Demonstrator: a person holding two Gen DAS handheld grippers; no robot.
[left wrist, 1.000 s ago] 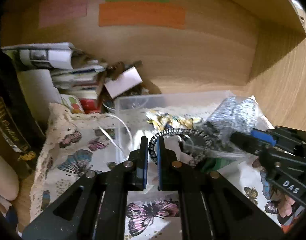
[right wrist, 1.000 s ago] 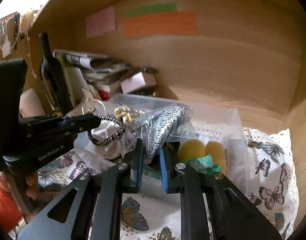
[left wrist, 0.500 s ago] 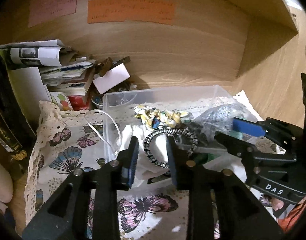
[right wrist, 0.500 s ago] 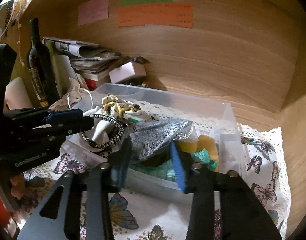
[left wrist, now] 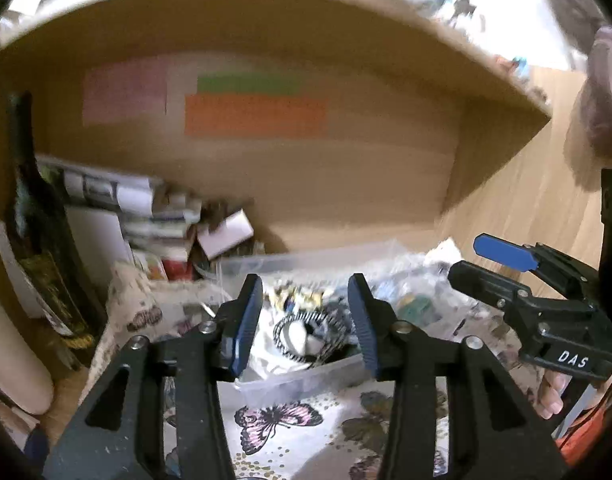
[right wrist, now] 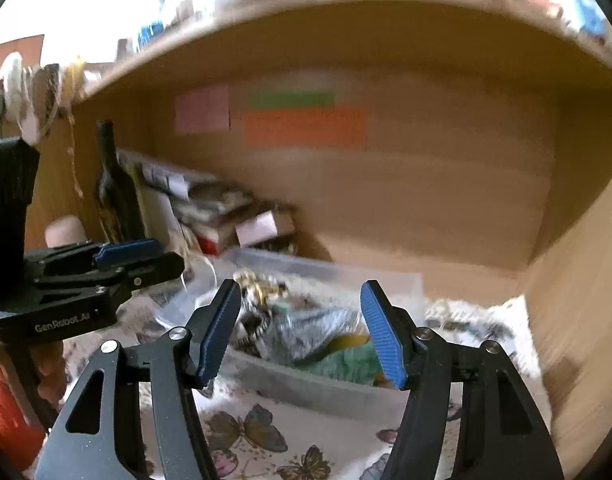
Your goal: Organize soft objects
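Both grippers hang with their jaws spread wide and nothing between them. Ahead of the left gripper (left wrist: 306, 320), seen past its blue pads, sits a clear plastic bin (left wrist: 306, 376) on a butterfly-print cloth (left wrist: 278, 420). Framed in the gap between its fingers lies a black-and-white patterned band (left wrist: 302, 334), resting in the bin on pale fabric, apart from both pads. Beyond the band is a small yellow-patterned bundle (left wrist: 298, 298), blurred.

Ahead of the right gripper (right wrist: 302, 332) the same bin (right wrist: 318, 388) shows a silvery grey patterned bag (right wrist: 306, 330) lying across its contents, with green fabric (right wrist: 346, 362) and something yellow beside it toward the right finger. None of these touches the pads. The frames are motion-blurred, so finer detail is unclear.

Left of both grippers, at the back of the wooden alcove, stand a dark bottle (right wrist: 112, 196) and a heap of papers and books (right wrist: 202, 204). Pink, green and orange paper notes (right wrist: 302, 126) are stuck on the back wall above.
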